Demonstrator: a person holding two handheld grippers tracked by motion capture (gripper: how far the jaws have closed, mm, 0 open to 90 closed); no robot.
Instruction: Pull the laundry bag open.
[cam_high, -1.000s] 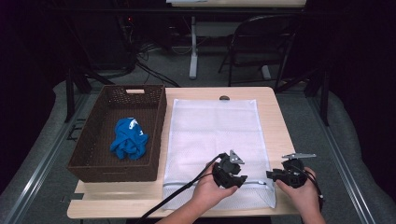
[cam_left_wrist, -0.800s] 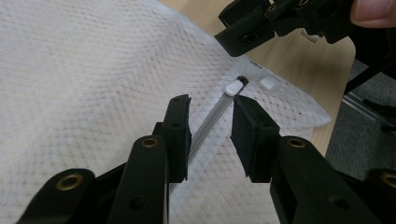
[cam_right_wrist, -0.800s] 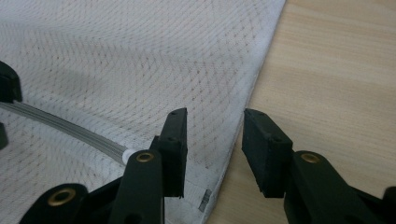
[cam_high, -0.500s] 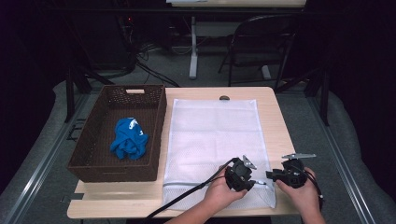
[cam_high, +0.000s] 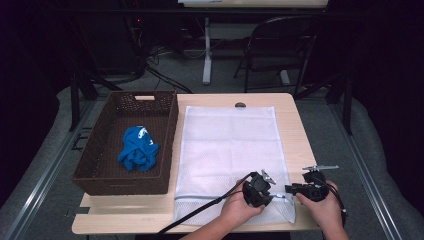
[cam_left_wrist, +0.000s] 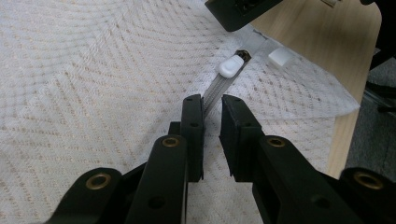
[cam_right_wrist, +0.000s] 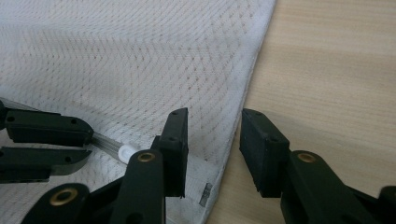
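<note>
Wooden bench (cam_high: 300, 130) carries a mesh bag (cam_high: 227, 150). At its near right corner, left fingers (cam_left_wrist: 192, 122) have been closing astride the zipper (cam_left_wrist: 215, 88), which runs straight ahead; right fingers (cam_right_wrist: 176, 140) gape, holding nothing.

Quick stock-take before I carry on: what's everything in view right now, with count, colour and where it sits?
Table: one, light wood, centre.
Basket: one, brown woven, table's left side.
Cloth: one, blue, bunched inside the basket.
Mesh laundry bag: one, white, flat on the table right of the basket.
Zipper pull: one, white, near the bag's corner.
Chair: one, dark, behind the table.
Left claw: black, jaws astride the zipper track, just been closing.
Right claw: black, open over the bag's corner.
</note>
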